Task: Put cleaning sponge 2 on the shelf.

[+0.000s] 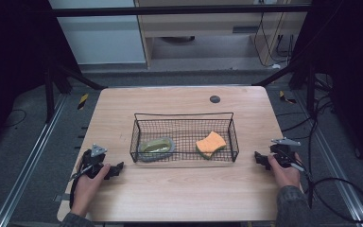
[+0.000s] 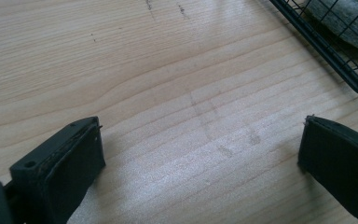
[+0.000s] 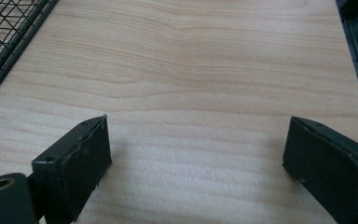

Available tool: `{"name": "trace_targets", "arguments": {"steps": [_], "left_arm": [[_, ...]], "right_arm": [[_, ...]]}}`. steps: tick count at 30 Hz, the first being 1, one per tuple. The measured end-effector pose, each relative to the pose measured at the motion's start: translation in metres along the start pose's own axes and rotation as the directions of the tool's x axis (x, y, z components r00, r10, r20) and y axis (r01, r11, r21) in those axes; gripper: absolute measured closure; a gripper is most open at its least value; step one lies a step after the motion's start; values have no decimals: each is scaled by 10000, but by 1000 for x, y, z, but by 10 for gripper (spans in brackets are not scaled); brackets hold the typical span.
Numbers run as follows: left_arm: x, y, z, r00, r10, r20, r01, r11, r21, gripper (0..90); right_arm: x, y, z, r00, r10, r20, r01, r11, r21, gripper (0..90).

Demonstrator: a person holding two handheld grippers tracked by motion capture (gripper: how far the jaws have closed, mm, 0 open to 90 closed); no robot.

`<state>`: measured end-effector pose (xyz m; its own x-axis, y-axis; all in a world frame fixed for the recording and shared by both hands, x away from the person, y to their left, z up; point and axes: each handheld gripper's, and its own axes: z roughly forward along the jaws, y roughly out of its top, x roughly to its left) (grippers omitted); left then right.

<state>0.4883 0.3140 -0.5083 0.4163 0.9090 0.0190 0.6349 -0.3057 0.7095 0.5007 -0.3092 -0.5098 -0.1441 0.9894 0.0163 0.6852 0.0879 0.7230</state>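
Note:
A black wire basket stands in the middle of the wooden table. Inside it lie a green and grey sponge at the left and an orange sponge at the right. My left gripper rests on the table left of the basket, open, with bare wood between its jaws. The basket's corner shows in the left gripper view at top right. My right gripper sits low at the table's right edge, open, nothing between its jaws. The basket's edge crosses the right gripper view's top left.
A small dark round plug is set in the table near its far edge. Cables trail over the floor on the right. Metal rails run along the floor at the left.

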Motion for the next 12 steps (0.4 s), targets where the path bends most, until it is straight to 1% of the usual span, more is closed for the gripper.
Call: {"name": "trace_targets", "arguments": {"steps": [1, 2, 5, 6, 12], "left_arm": [[0, 0, 0, 10000, 2, 1, -2, 10000, -2, 0], [0, 0, 0, 10000, 6, 3, -6, 10000, 0, 0], [0, 0, 0, 10000, 47, -4, -47, 10000, 0, 0], [0, 0, 0, 10000, 62, 1, -62, 10000, 12, 0], [0, 0, 0, 10000, 48, -7, -48, 10000, -2, 0]], "right_arm": [[1, 1, 2, 9999, -117, 4, 117, 9999, -37, 62], [2, 1, 3, 9999, -123, -23, 122, 9999, -105, 51], [3, 3, 6, 9997, -227, -109, 226, 9997, -106, 40], [2, 3, 7, 9993, -332, -157, 330, 9994, -97, 33], [2, 3, 8, 9989, -398, -253, 398, 9992, -8, 12]]}}
